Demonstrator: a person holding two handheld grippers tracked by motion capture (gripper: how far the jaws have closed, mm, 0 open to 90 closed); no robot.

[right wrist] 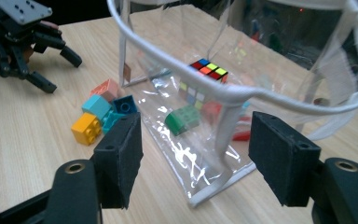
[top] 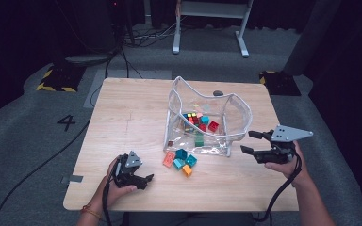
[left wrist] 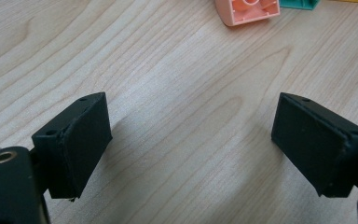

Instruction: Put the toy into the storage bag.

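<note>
— Overhead, then: how many grippers are at the wooden table (top: 122, 113), and how do they stand?

— Two, one in each hand. The left gripper (top: 147, 179) sits low near the table's front edge, jaws spread wide over bare wood, nothing between them. The right gripper (top: 248, 142) hovers at the right-hand corner of the clear plastic bag (top: 238, 113), jaws apart; in the right gripper view the bag's white-trimmed corner seam stands between the pads, which do not press on it.

— How many bags?

— One, standing open a little right of the table's middle, its mouth held wide by a white rim.

— And the loose bricks outside it?

— Five in a small cluster just in front of the bag's left corner: one salmon-pink brick (top: 168, 159), one orange brick (top: 187, 170), and three teal or blue bricks (top: 185, 159) packed together between them. The left gripper view catches the pink one, hollow side up, just beyond its jaws.

— Inside the bag?

— One colour-tiled puzzle cube (right wrist: 208, 69), one green brick (right wrist: 182, 118), and several red and blue pieces; their number cannot be counted through the glare on the plastic.

— Anything else?

— One dark round thing (top: 218, 93) on the table just behind the bag, too small to identify.
</note>
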